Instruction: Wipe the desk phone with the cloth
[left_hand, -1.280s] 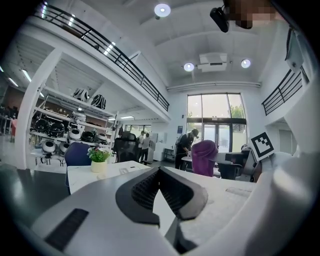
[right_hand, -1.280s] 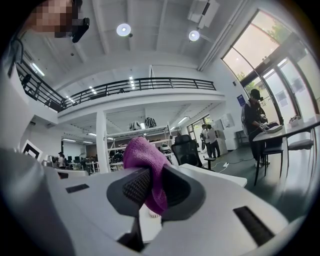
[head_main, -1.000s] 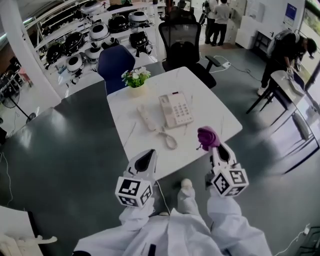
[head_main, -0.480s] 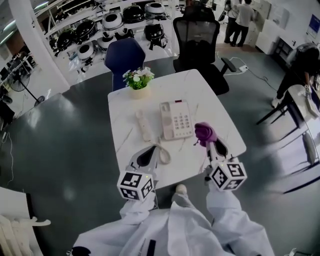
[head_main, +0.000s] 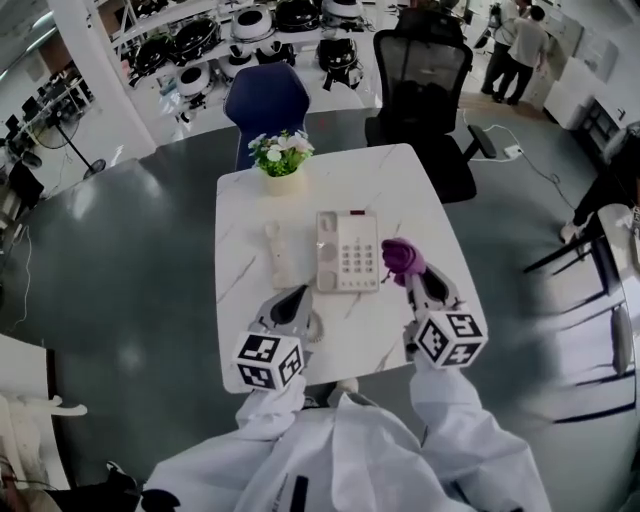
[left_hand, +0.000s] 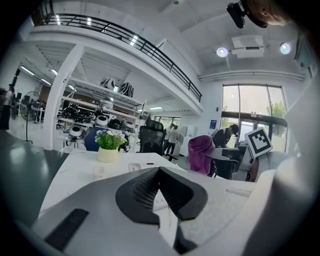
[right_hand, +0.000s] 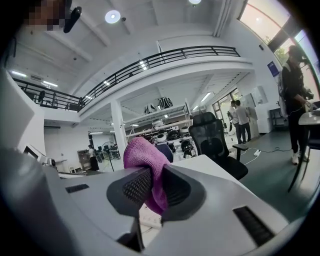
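My right gripper (head_main: 410, 275) has its jaws pinched on the purple cloth (head_main: 400, 256) — soft, light, best held by its bunched middle — at the right edge of the desk phone (head_main: 345, 250) on the bench (head_main: 400, 180). My left gripper (head_main: 295, 298) has its jaws together, empty. I reckon the light plastic phone may skid.

Looking down from the head view, I lose most of the coiled cord (head_main: 314, 326) beneath my left gripper (head_main: 298, 298); only a loop shows just right of it. The purple cloth (head_main: 400, 257) covers the tips of my right gripper (head_main: 411, 280), and the print on the desk phone (head_main: 345, 250) keys is too small to read. In the right gripper view the cloth fills the jaws, leaving a sliver of keys below. In the left gripper view the gripper's body blocks the near desk (left_hand: 70, 172) and all but the phone's far edge. Furniture far right of my right gripper is smeared.
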